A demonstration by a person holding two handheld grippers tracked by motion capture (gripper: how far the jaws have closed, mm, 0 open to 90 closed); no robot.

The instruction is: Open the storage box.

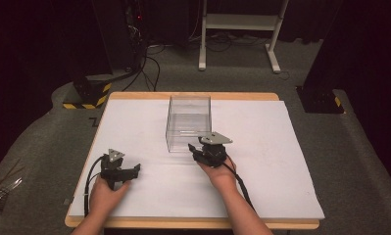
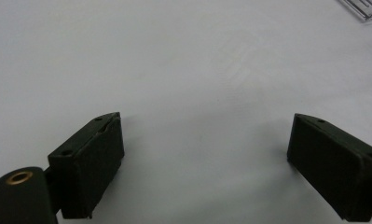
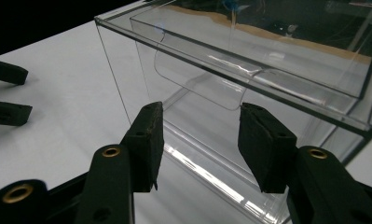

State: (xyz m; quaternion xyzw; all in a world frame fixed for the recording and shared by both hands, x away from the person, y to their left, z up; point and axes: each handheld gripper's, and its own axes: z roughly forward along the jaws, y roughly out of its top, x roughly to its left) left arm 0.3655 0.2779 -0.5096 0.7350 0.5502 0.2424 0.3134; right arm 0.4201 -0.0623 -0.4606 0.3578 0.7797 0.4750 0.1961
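Clear box [image 1: 188, 122] mid-counter [image 1: 261, 186], empty | right hand-held gripper [image 3: 200, 140] spread, facing box's near wall | left hand-held gripper [image 2: 204, 163] spread over bare counter | step: likely approach; next: align jaws on wall edge.

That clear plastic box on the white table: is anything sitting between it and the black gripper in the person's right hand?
Nothing visible does. The right gripper is open and points straight at the near wall of the clear plastic box, with only bare white table around them. The left gripper rests off to the side.
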